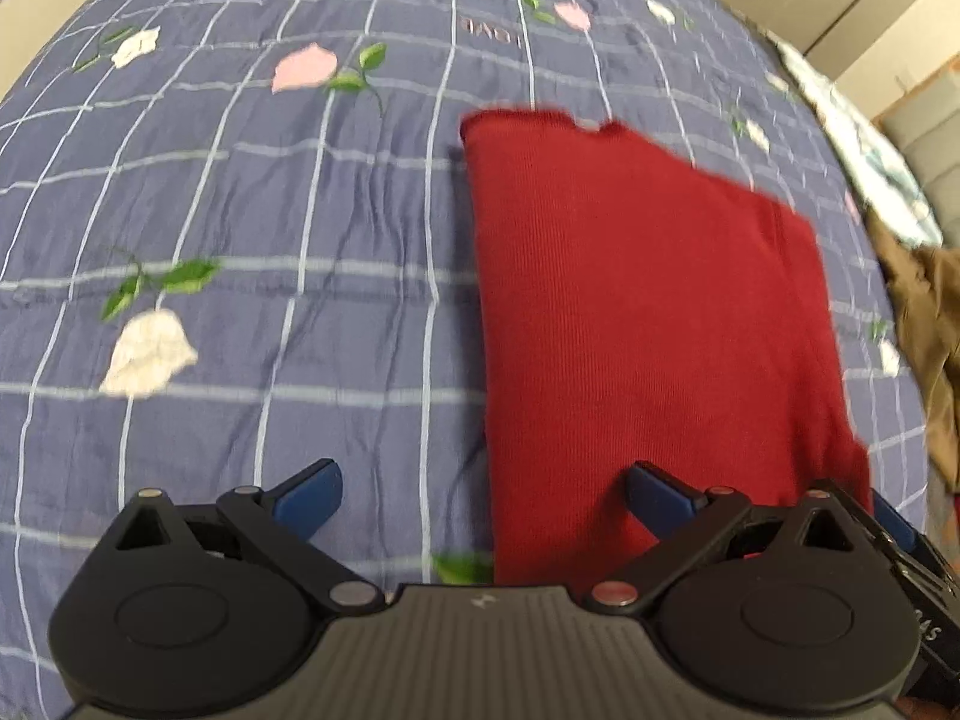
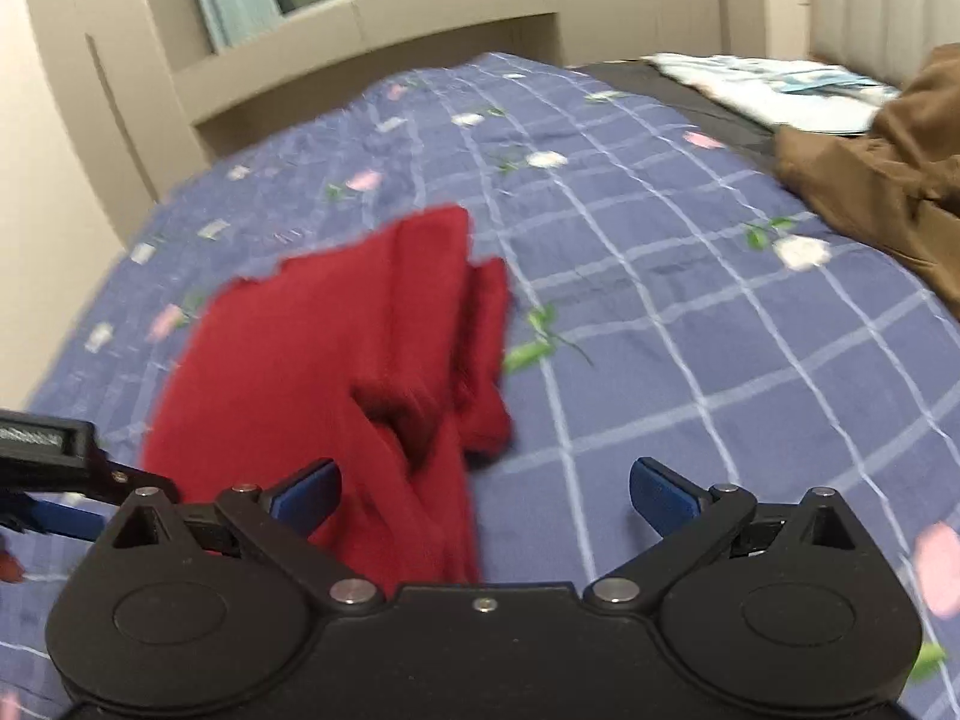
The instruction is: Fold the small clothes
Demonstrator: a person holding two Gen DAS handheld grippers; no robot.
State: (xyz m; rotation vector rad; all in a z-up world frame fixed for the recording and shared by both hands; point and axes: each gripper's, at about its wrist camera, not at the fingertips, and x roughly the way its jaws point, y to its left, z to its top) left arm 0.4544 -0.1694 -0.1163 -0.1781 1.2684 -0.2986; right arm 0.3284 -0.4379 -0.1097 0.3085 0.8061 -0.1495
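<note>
Judging progress: one fold looks done, more probably left.
Left claw [image 1: 483,495]: jaws spread wide, holding nothing, above the cloth's near edge.
Right claw [image 2: 485,495]: released, empty.
Red cloth [image 1: 648,312]: flat on the bedspread [image 1: 240,210], doubled over; right edge bunched.
Brown garment [image 2: 888,168]: farther off, unfolded, waiting.

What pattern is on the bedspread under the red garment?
The blue quilted bedspread has a white grid with pink and white flowers and green leaves, clearest in the left wrist view.
</note>
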